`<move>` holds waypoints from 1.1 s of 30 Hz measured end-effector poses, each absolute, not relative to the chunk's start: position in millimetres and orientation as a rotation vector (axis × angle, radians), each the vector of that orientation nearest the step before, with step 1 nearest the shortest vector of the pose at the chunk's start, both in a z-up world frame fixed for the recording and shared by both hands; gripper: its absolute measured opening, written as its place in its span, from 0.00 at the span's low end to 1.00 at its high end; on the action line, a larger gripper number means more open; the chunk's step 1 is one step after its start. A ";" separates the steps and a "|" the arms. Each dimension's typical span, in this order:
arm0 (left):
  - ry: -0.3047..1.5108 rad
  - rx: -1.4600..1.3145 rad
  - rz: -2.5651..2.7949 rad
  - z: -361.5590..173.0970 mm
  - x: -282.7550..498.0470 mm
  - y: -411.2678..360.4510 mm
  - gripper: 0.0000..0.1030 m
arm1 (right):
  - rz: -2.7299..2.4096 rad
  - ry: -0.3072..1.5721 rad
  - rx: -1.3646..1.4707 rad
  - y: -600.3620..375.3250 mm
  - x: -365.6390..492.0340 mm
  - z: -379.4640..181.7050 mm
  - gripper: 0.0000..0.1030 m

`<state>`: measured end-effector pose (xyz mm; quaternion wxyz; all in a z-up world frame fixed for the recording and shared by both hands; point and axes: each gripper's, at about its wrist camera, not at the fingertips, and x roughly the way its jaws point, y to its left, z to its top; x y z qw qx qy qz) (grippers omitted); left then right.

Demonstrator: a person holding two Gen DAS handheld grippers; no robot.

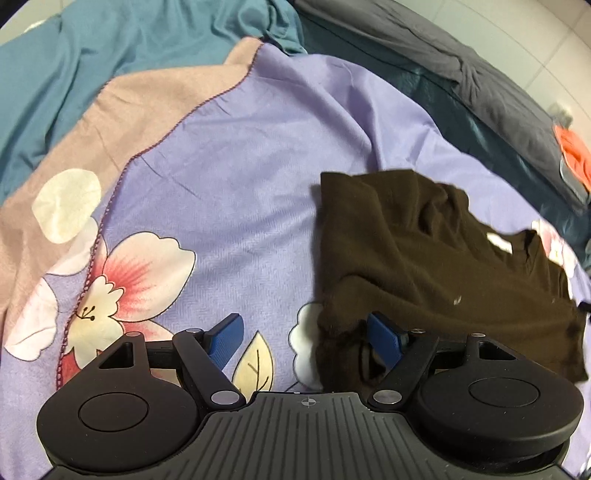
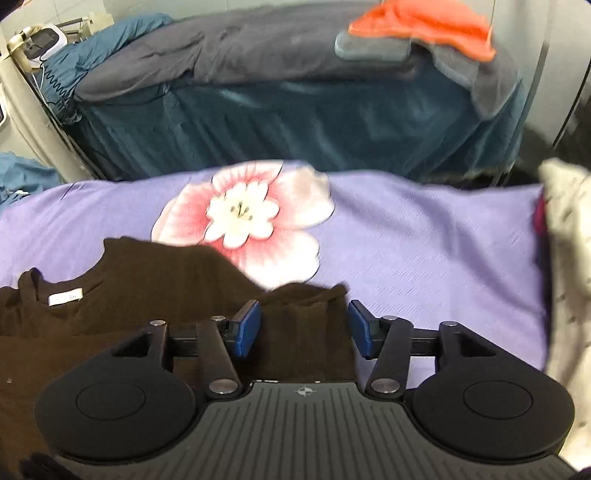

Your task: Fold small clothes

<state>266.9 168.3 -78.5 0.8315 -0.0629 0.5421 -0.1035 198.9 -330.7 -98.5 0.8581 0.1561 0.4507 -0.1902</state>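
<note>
A dark brown small shirt (image 1: 424,258) lies partly folded on the purple flowered sheet (image 1: 240,192), its white neck label facing up. My left gripper (image 1: 306,332) is open just above the sheet at the shirt's near left edge; its right finger rests against a bunched corner of the cloth. In the right wrist view the same shirt (image 2: 147,295) fills the lower left, with the label (image 2: 65,297) showing. My right gripper (image 2: 304,326) is open, its blue pads either side of a brown fold of the shirt's right end.
A teal cloth (image 1: 110,48) lies at the far side of the sheet. A second bed with a grey cover (image 2: 240,51) holds an orange cloth (image 2: 424,26). A cream speckled garment (image 2: 569,258) lies at the right edge of the sheet (image 2: 424,240).
</note>
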 end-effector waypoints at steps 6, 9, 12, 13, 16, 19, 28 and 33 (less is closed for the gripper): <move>1.095 -0.095 -0.303 -70.2 249.2 166.1 1.00 | -0.353 0.911 0.388 -330.1 172.2 -87.3 0.66; 1.084 -0.125 -0.294 -75.5 254.7 160.7 1.00 | -0.339 0.927 0.392 -325.1 157.8 -87.0 0.66; 1.122 -0.168 -0.331 -87.9 265.2 151.9 0.96 | -0.342 0.957 0.420 -322.3 155.2 -96.4 0.66; 1.146 -0.168 -0.318 -92.6 267.5 149.6 0.75 | -0.347 0.970 0.433 -321.2 153.7 -99.4 0.66; 1.127 -0.165 -0.307 -92.8 261.3 150.1 0.48 | -0.350 0.978 0.467 -315.2 143.8 -102.2 0.66; 1.101 -0.225 -0.299 -87.5 246.1 164.1 0.44 | -0.336 0.977 0.492 -310.0 133.6 -101.4 0.67; 1.120 -0.355 -0.235 -99.8 248.7 185.9 0.45 | -0.313 1.000 0.554 -295.6 106.3 -106.3 0.70; 1.146 -0.267 -0.274 -98.5 261.9 179.1 0.54 | -0.282 1.033 0.524 -281.0 93.5 -104.2 0.73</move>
